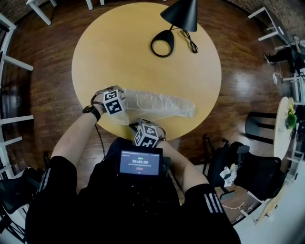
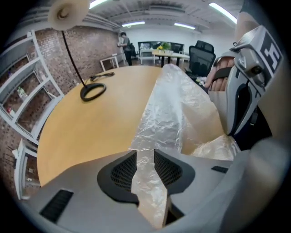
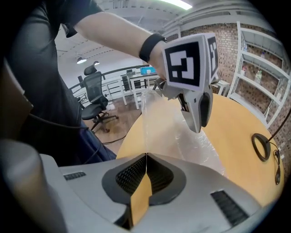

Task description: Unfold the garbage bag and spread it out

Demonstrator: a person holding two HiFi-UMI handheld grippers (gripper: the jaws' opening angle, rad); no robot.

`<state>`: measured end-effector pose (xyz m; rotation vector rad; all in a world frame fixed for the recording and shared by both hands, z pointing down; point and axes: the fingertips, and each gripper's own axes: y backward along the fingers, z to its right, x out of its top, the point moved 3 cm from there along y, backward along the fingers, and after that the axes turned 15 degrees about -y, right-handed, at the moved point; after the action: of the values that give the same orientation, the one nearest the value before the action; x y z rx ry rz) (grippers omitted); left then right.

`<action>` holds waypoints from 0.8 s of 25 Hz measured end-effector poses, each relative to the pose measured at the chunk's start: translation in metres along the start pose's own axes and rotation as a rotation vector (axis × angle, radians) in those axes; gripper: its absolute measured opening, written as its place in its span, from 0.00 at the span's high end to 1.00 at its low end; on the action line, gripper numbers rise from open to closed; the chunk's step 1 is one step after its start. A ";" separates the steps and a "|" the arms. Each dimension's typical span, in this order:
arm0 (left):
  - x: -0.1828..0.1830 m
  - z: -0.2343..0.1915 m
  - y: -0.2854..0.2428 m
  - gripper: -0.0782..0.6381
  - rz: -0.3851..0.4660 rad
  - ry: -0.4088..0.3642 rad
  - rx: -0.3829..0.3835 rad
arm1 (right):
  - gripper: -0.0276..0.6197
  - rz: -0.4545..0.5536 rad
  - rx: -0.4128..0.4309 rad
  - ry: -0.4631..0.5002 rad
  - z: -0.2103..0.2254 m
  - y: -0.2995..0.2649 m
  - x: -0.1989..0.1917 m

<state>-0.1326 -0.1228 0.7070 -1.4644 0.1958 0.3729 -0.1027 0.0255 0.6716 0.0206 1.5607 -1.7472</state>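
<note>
The clear garbage bag point(image 1: 159, 104) lies flattened along the worktop's point(image 1: 124, 57) near edge. The left gripper point(image 2: 146, 170) clamps one end of it. The right gripper point(image 3: 145, 175) is pinched tight on its thin film.

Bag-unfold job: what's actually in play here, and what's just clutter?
In play:
- garbage bag
- left hand-held gripper, clamped on the bag
- right hand-held gripper, shut on a thin edge of it
- table, the work surface

Lying about:
- desk lamp and its cord
- office chair
</note>
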 end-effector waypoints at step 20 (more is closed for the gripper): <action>-0.027 -0.011 -0.028 0.71 -0.107 -0.019 0.098 | 0.89 -0.042 0.076 -0.005 -0.029 -0.020 -0.028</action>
<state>-0.1466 -0.1394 0.7416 -1.3678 0.1181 0.2859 -0.1076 0.0640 0.6951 0.0214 1.5004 -1.8370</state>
